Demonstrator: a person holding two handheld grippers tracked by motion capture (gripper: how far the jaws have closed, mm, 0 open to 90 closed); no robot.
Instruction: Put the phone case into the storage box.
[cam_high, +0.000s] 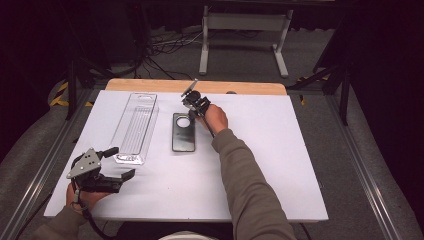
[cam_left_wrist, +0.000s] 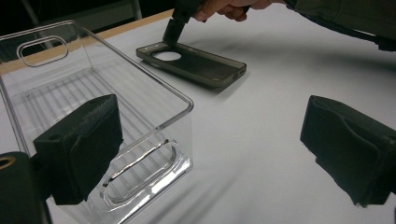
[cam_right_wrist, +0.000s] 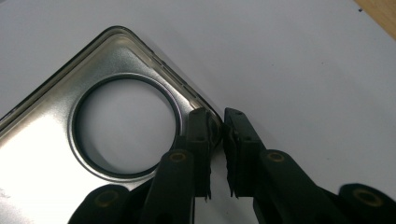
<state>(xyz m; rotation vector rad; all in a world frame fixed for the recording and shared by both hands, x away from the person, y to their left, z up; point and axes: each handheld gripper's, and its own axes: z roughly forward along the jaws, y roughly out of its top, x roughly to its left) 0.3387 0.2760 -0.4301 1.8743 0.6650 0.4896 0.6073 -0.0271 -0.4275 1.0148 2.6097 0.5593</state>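
From the high view, the right gripper (cam_high: 190, 102) is partly hidden by its hand at the far end of the dark phone case (cam_high: 183, 132), which lies flat mid-table beside a clear tray (cam_high: 135, 127). The left gripper (cam_high: 116, 162) rests near the table edge, jaws wide apart and empty. The left gripper view cuts the tray off at its edges. In the right gripper view the jaws pinch the case's corner rim by its round cutout.

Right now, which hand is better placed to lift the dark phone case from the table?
The right. The right gripper is already shut on the rim of the phone case, at the corner beside its round hole. The left gripper hangs open near the clear tray, apart from the case.
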